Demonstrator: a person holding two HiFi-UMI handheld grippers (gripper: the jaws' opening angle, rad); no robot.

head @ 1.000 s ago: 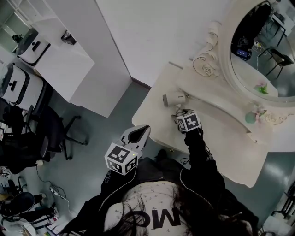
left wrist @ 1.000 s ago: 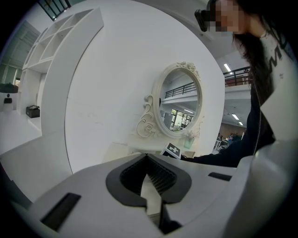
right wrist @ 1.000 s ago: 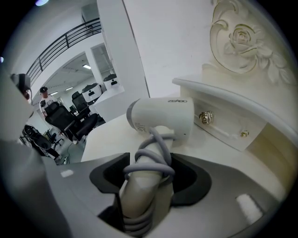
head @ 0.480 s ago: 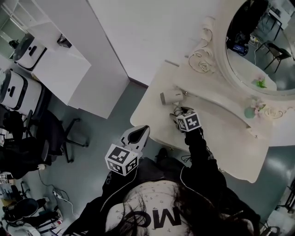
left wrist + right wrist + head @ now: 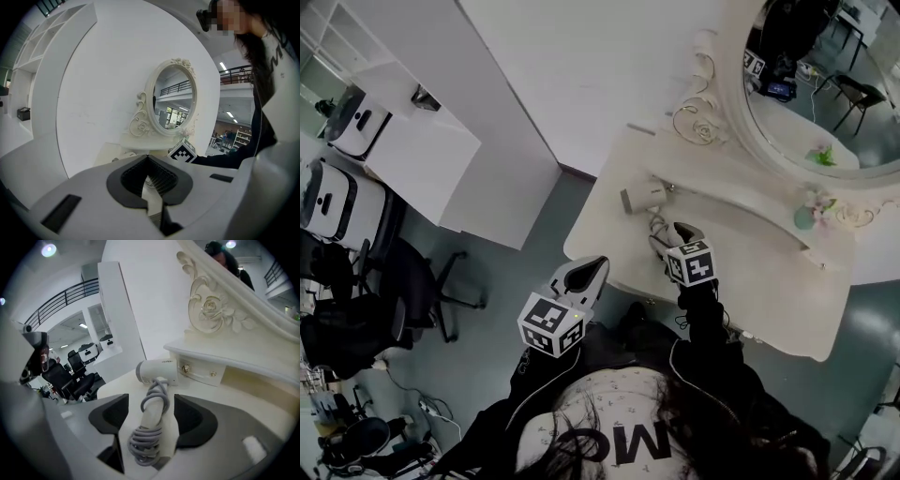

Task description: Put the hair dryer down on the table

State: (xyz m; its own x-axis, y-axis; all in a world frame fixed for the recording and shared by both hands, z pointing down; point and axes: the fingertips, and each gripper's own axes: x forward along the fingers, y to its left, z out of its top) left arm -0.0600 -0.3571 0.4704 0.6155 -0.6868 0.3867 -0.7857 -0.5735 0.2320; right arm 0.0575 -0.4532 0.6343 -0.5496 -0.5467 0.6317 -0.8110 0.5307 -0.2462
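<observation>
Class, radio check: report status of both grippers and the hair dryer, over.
Right gripper: jaws opening, not pressing. White hair dryer, grey cable wound round handle, lies on cream dressing table between them. Left gripper: jaws shut, empty.

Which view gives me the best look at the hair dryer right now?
The right gripper view: the hair dryer lies close up on the table, its cord-wrapped handle between the right hand-held gripper's opening jaws. The head view shows it small from above; the left gripper view doesn't show it.
</observation>
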